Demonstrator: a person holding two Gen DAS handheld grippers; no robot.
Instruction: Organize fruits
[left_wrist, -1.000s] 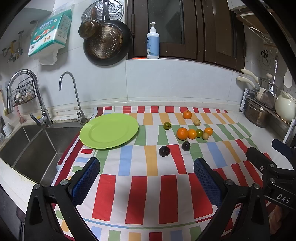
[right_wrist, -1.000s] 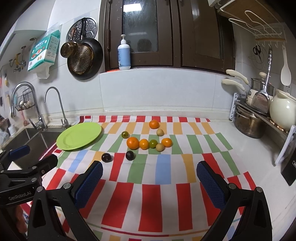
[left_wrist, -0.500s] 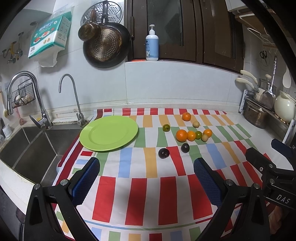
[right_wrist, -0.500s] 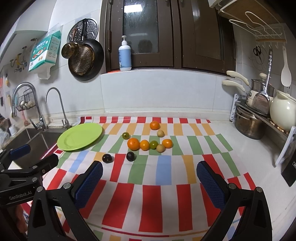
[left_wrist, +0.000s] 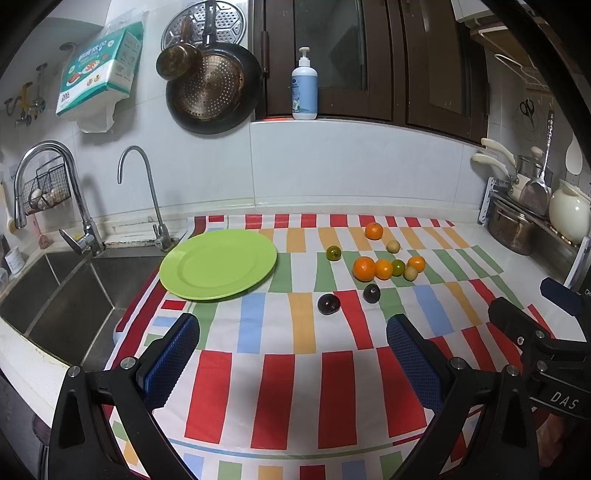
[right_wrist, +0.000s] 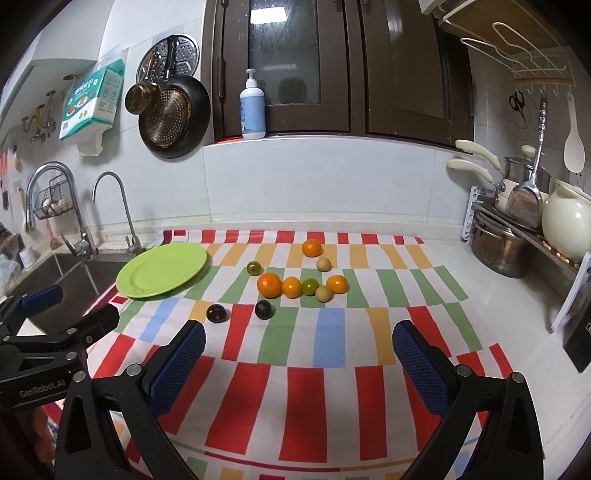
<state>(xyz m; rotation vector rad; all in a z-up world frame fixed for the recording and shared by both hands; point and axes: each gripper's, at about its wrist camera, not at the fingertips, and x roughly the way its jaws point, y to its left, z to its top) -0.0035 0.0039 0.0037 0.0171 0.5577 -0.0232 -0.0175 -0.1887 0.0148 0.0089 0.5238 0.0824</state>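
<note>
Left wrist view: left gripper (left_wrist: 291, 343) hangs spread wide, holding nothing, over the near striped cloth (left_wrist: 280, 391). Green plate (left_wrist: 218, 263) sits bare at far left by the sink (left_wrist: 55, 295). Nearest fruit is a dark plum (left_wrist: 328, 304), with a second plum (left_wrist: 371, 293) just right of it. Probably best to start there: straddle it squarely and close gently, since round fruit rolls.

Right wrist view: right gripper (right_wrist: 298, 349) likewise agape and empty. Large orange (right_wrist: 269, 285) touches a smaller orange (right_wrist: 291, 287) in a row with a green fruit (right_wrist: 310, 287); pick from the ends to avoid knocking neighbours.
</note>
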